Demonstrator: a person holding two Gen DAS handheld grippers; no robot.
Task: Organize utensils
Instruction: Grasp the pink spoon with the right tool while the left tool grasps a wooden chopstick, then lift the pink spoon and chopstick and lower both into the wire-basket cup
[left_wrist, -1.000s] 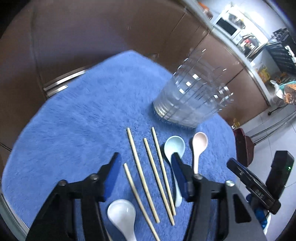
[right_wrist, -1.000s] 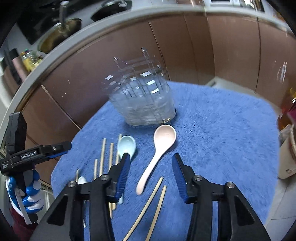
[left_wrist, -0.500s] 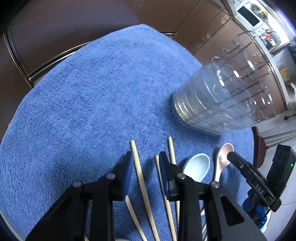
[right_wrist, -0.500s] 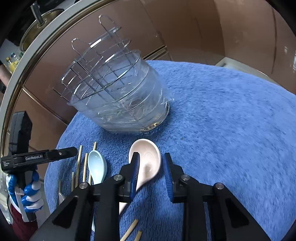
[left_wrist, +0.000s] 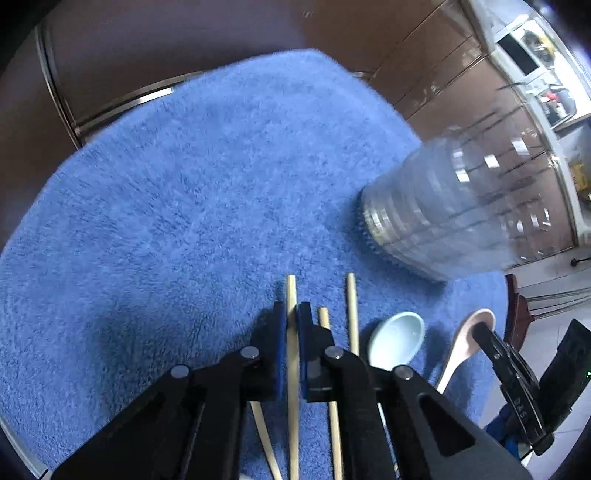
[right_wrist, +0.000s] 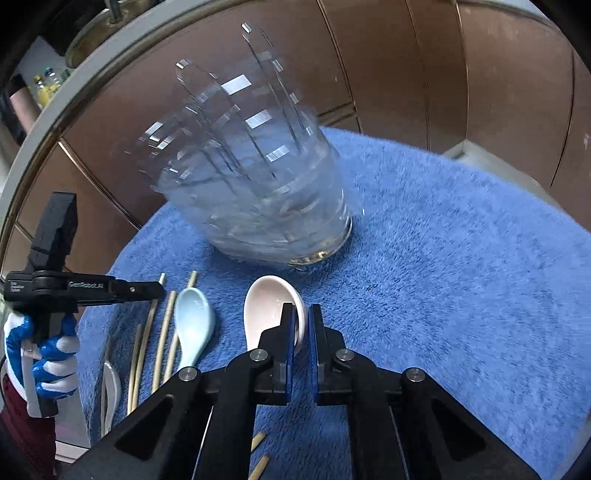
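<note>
My left gripper (left_wrist: 292, 317) is shut on one wooden chopstick (left_wrist: 291, 288) that lies on the blue towel (left_wrist: 184, 203). Two more chopsticks (left_wrist: 351, 306) lie just right of it, then a light blue spoon (left_wrist: 397, 341). My right gripper (right_wrist: 301, 317) is shut on the bowl rim of the pink spoon (right_wrist: 269, 306), in front of the clear ribbed holder (right_wrist: 258, 206) with its wire rack. In the right wrist view the left gripper (right_wrist: 157, 290) reaches in over the chopsticks (right_wrist: 162, 332), beside the blue spoon (right_wrist: 194, 317).
A white spoon (right_wrist: 110, 384) lies at the towel's left edge. Two chopstick ends (right_wrist: 258, 441) show under my right gripper. Brown cabinet doors (right_wrist: 406, 74) curve behind the table. A blue and white gloved hand (right_wrist: 48, 354) holds the left gripper.
Both grippers sank toward the towel and closed. The left one went from wide open over the chopsticks to clamped on one; the right one closed on the pink spoon's bowl.
</note>
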